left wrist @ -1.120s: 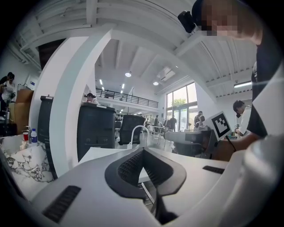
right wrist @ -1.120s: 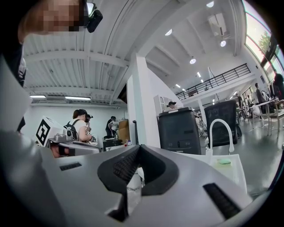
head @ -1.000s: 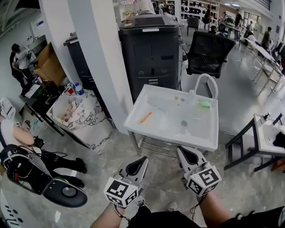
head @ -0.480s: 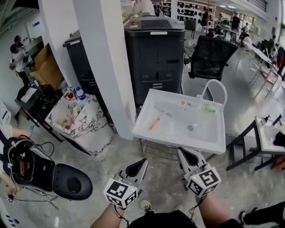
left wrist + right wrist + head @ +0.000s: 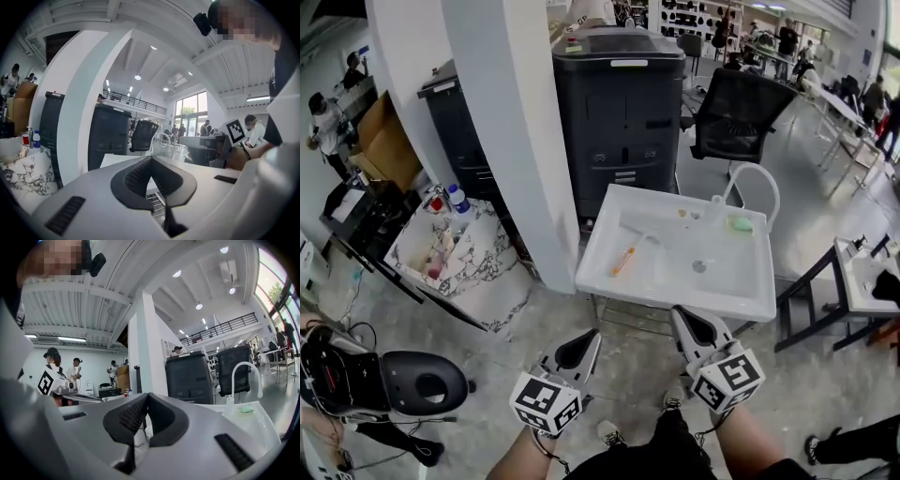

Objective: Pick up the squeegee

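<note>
Squeegee [image 5: 630, 247] lies in the white sink [image 5: 675, 296] at the centre of the head view, its orange handle pointing lower left. Left gripper [image 5: 587, 336] and right gripper [image 5: 680, 315] hang at the bottom, just short of the sink's near rim. Both grippers' fingers [image 5: 138, 176] [image 5: 131, 416] are pressed together, holding nothing.

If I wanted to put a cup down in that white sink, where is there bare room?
The sink is bare along its front and on the right, between the drain and the right wall. The squeegee takes the left side; the back is crowded: faucet, green sponge, small bits.
</note>
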`<action>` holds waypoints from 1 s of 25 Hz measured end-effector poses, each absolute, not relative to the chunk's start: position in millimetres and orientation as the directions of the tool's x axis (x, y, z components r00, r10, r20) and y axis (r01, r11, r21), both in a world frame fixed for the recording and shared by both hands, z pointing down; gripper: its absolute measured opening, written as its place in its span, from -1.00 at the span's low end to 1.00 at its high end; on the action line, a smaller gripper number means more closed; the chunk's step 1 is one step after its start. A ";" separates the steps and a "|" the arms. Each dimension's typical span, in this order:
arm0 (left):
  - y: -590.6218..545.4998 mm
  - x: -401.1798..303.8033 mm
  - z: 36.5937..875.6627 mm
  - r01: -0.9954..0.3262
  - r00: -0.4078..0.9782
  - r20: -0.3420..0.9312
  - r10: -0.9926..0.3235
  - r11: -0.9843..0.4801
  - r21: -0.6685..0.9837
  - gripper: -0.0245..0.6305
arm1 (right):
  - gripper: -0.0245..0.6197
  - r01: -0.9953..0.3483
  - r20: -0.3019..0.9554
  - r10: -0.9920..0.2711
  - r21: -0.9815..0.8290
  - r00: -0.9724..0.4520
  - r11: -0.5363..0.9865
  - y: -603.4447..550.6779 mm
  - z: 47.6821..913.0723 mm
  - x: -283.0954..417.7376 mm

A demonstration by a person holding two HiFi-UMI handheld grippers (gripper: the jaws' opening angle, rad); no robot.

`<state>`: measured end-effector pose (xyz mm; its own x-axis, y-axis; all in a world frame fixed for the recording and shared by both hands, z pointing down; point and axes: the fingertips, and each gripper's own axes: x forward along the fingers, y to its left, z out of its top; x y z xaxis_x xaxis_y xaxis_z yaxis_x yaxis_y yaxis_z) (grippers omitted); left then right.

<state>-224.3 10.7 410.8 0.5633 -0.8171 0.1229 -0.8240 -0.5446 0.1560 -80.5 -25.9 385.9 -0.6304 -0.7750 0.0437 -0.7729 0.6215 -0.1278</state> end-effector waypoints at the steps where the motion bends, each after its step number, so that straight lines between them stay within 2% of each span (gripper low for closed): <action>1: 5.2 -222.5 411.7 -0.825 0.562 0.126 -0.817 -0.543 0.156 -0.88 | -0.87 -0.774 0.042 -0.777 -0.132 -0.628 0.619 -31.7 386.8 -77.1; 25: -206.0 -111.9 430.5 -0.907 0.421 0.221 -0.880 -0.402 0.124 -0.88 | -0.87 -0.682 0.071 -0.685 -0.214 -0.725 0.700 -257.2 417.4 43.2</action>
